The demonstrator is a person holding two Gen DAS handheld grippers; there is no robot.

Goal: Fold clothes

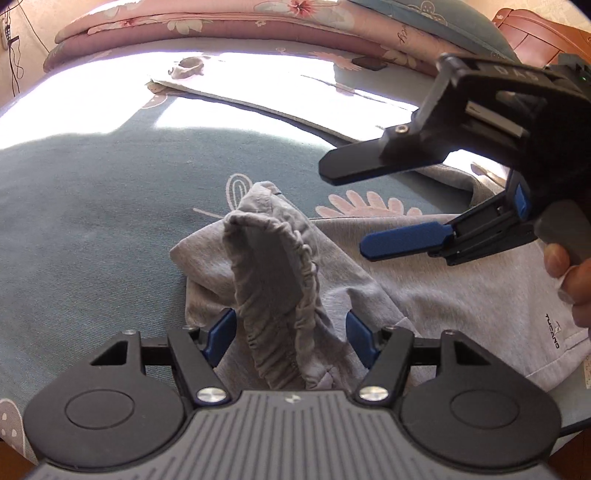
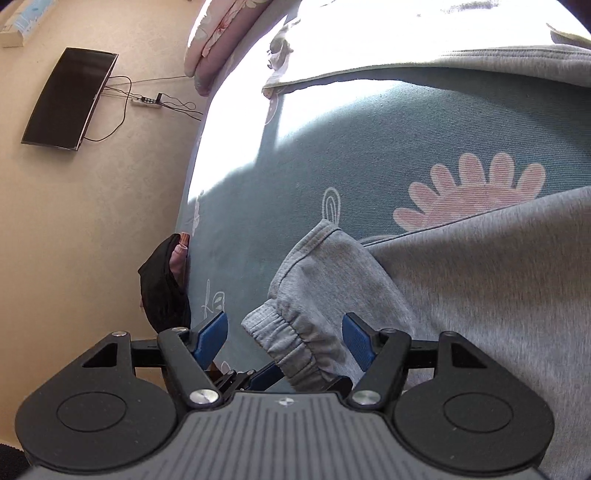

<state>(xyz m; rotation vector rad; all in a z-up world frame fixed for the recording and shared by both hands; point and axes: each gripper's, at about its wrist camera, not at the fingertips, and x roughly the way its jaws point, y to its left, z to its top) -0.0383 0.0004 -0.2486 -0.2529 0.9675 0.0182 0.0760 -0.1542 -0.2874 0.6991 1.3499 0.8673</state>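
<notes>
Bed had a teal cover with pink flower prints, and hard sunlight blew out the far half. Pink floral quilts were piled along the far edge. Beige floor beside it, with a dark flat screen and a power strip trailing cables.

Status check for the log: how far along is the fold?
Done: nothing clearly folded; the gray garment lies spread on the bed. In hand: left tongs sit open around its elastic cuff; right tongs hover open above. Left: grip, fold.
</notes>
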